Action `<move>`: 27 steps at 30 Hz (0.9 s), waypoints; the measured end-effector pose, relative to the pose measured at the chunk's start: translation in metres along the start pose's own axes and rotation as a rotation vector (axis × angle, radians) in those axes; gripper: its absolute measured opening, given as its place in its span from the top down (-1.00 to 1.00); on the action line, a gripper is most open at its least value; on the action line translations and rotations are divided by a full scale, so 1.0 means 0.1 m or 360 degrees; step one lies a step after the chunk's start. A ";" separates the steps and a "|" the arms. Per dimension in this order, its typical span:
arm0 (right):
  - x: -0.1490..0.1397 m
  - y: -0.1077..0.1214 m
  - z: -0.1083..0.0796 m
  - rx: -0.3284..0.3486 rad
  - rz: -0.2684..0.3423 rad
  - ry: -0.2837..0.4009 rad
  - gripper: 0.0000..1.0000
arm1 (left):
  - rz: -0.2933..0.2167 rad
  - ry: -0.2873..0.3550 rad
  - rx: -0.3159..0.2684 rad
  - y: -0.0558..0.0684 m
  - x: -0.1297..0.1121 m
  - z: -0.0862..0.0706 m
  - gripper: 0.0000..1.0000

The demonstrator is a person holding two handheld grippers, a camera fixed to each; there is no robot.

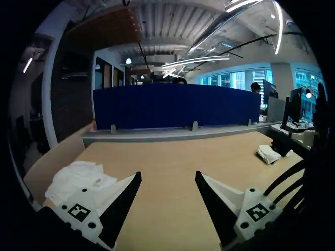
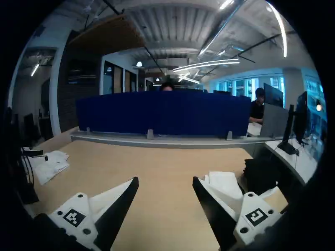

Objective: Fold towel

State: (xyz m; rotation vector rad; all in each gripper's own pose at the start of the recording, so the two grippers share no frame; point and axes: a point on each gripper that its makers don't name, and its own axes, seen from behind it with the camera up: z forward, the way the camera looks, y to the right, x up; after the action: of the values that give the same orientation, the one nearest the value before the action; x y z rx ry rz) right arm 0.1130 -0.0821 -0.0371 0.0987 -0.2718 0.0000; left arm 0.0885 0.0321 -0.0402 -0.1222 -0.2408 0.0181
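In the left gripper view, a crumpled white towel [image 1: 79, 180] lies on the wooden table [image 1: 176, 159] at the near left, just beyond my left finger. My left gripper [image 1: 167, 173] is open above bare table with nothing between its fingers. A smaller folded white cloth [image 1: 268, 152] rests at the far right of the table. In the right gripper view, my right gripper [image 2: 165, 179] is open and holds nothing. A folded white towel [image 2: 224, 182] lies just behind its right finger, and another white cloth [image 2: 48, 165] lies at the table's left edge.
A blue divider screen [image 1: 176, 104] runs along the table's far edge, with people seated behind it. Monitors [image 2: 299, 117] stand on a desk to the right. A black chair back [image 1: 289, 184] rises at the near right, and a dark object [image 2: 259, 169] sits beside the folded towel.
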 end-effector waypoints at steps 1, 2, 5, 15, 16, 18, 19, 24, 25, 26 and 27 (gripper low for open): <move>0.01 -0.02 0.00 0.0003 0.0015 0.0004 -1.00 | 0.0005 0.0024 0.0015 -0.02 0.04 0.00 -0.91; 0.01 -0.03 0.00 0.0006 0.0028 0.0008 -1.00 | 0.0009 0.0045 0.0029 -0.04 0.07 0.01 -0.91; 0.01 -0.10 0.00 0.0028 0.0048 -0.0003 -1.00 | -0.0018 0.0112 0.0054 -0.06 0.17 0.01 -0.91; -0.07 -0.19 -0.02 0.0090 0.0026 -0.0123 -1.00 | -0.0029 0.0212 0.0108 -0.11 0.13 0.05 -0.91; -0.08 -0.20 -0.01 0.0107 0.0025 -0.0144 -1.00 | -0.0021 0.0223 0.0119 -0.12 0.12 0.06 -0.91; -0.09 -0.23 0.00 0.0129 0.0024 -0.0170 -1.00 | -0.0008 0.0244 0.0140 -0.15 0.11 0.07 -0.91; -0.09 -0.23 0.02 0.0133 0.0022 -0.0175 -1.00 | -0.0001 0.0257 0.0153 -0.17 0.10 0.08 -0.91; -0.08 -0.26 0.08 0.0141 0.0017 -0.0176 -1.00 | -0.0006 0.0315 0.0191 -0.22 0.05 0.11 -0.91; -0.10 -0.27 0.10 0.0151 0.0015 -0.0185 -1.00 | -0.0014 0.0326 0.0192 -0.23 0.03 0.12 -0.91; -0.12 -0.29 0.11 0.0160 0.0014 -0.0192 -1.00 | -0.0021 0.0336 0.0193 -0.23 0.02 0.13 -0.91; -0.14 -0.30 0.12 0.0168 0.0011 -0.0196 -1.00 | -0.0027 0.0342 0.0194 -0.23 -0.02 0.14 -0.91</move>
State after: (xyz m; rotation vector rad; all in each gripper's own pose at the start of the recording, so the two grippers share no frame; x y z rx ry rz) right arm 0.0971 -0.1130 -0.0319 0.2030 -0.3952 0.0154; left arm 0.0837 0.0110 -0.0246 -0.0002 -0.0258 0.0030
